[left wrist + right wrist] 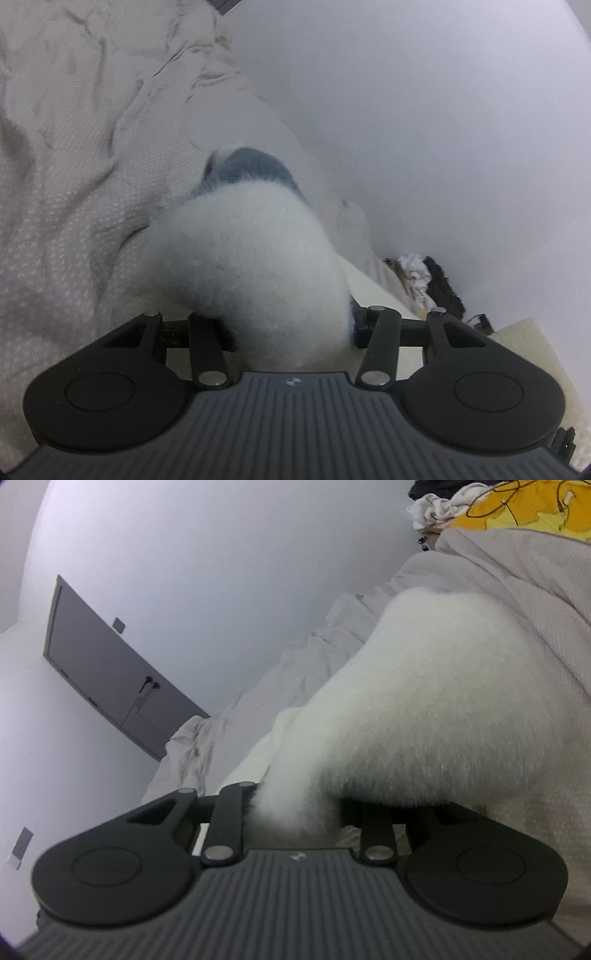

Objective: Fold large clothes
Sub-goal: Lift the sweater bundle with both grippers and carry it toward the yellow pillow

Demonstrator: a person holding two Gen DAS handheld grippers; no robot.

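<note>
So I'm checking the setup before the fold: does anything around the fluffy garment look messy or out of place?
Yes. Crumpled clothes lie heaped at the bed's far end, and the beige bedspread under the fluffy white garment is heavily wrinkled.

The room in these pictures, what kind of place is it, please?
Most likely a bedroom at home: a rumpled beige bedspread covers a bed against a plain white wall, a grey door stands behind, and loose clothes are piled nearby.

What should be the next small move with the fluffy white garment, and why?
Probably draw both grippers apart to spread it. The left gripper and right gripper each pinch a bunched part of the fluffy white garment above the beige bedcover.
</note>
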